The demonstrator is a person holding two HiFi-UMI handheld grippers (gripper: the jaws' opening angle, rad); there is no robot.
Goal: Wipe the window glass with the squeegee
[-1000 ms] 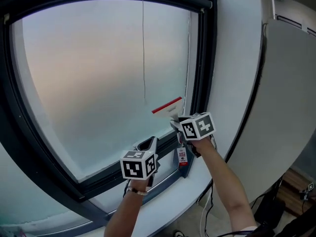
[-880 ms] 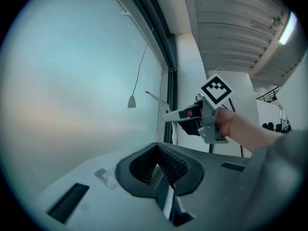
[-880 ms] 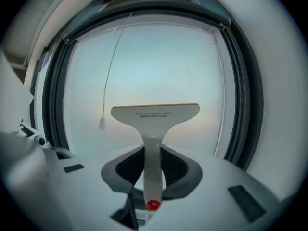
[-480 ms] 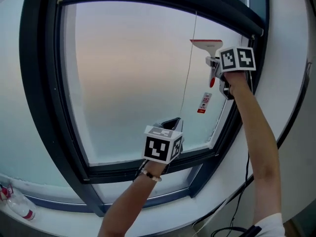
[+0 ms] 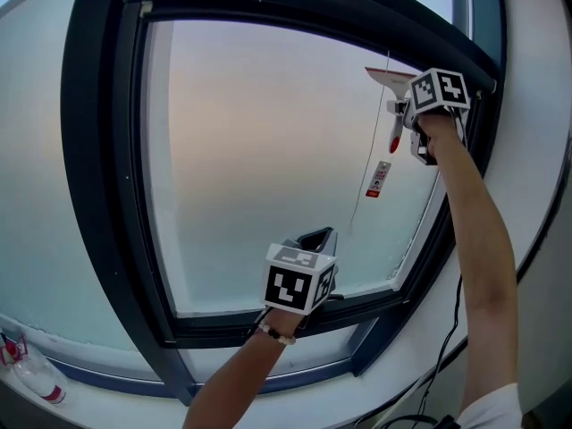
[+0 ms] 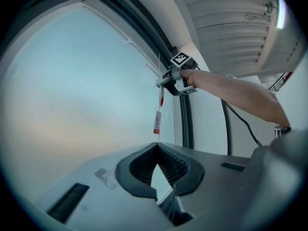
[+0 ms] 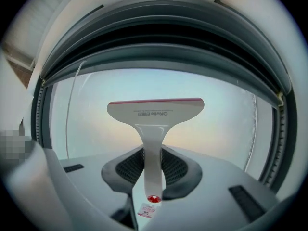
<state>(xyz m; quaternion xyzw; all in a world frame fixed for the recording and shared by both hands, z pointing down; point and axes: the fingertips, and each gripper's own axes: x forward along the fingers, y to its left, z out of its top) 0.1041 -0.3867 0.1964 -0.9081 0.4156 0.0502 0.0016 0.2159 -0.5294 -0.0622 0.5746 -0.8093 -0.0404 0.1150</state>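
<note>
The frosted window glass (image 5: 259,159) fills the head view inside a dark frame (image 5: 103,195). The white squeegee (image 5: 390,79) with a red blade edge is up at the glass's top right corner, blade uppermost. My right gripper (image 5: 407,119) is shut on its handle; in the right gripper view the squeegee (image 7: 155,111) rises between the pads (image 7: 179,168), with a red-and-white tag (image 5: 379,179) hanging below it. My left gripper (image 5: 319,239) hovers low near the bottom frame. In the left gripper view that gripper (image 6: 156,147) has its tips together and holds nothing.
A thin blind cord (image 5: 374,150) hangs down the glass near the squeegee. A plastic bottle (image 5: 32,375) lies on the sill at the bottom left. White wall (image 5: 541,150) borders the frame on the right, with a black cable (image 5: 444,365) below.
My right gripper has carried the squeegee from the lower right of the glass up to the top right corner. The left gripper stays low by the bottom frame.
</note>
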